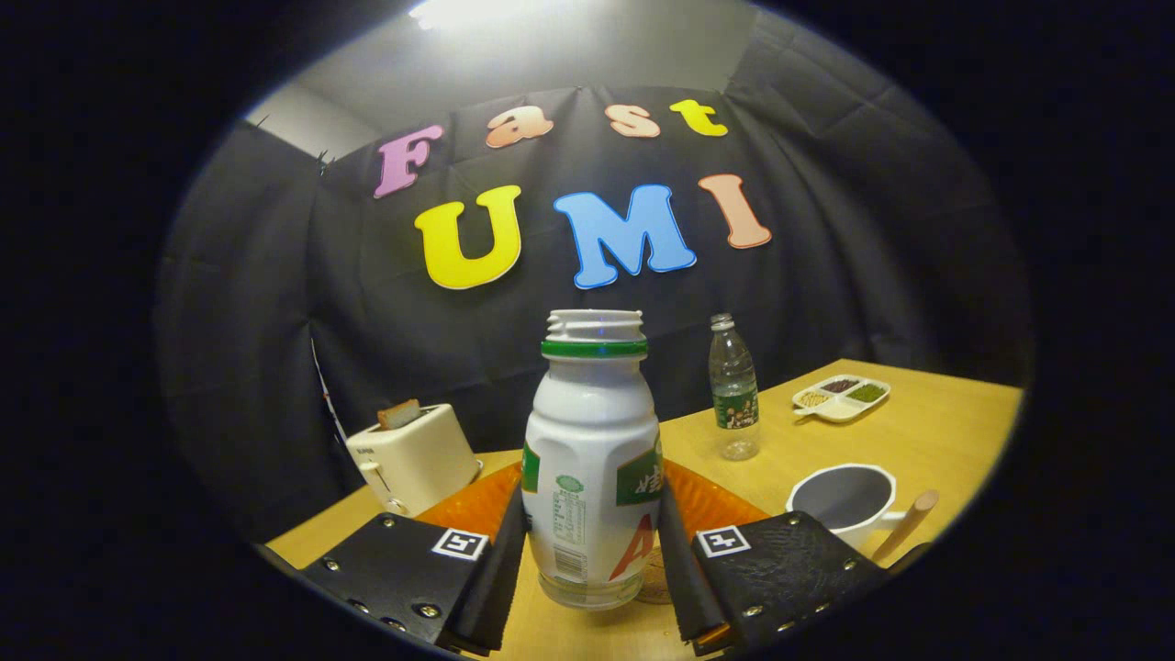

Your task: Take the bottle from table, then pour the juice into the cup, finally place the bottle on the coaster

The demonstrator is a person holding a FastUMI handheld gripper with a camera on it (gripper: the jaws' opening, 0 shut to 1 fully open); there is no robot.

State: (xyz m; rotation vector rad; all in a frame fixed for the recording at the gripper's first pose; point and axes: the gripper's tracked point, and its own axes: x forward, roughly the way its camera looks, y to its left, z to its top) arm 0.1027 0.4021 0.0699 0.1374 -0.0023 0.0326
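gripper (592,551) clamped on white bottle (592,459), fingers pressing both sides of lower body. bottle upright, uncapped, cup (844,500) at 3 o'clock. smooth plastic, likely slippery, squeezable; hold mid-body, firm but gentle. coaster: cannot tell.

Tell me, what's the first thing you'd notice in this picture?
The big white bottle with a green ring and no cap stands out first, upright between the gripper fingers, which press on its sides. Behind it lies an orange mat, and a white cup with a wooden handle sits beside the fingers. Further back stand a toaster with bread and a clear bottle.
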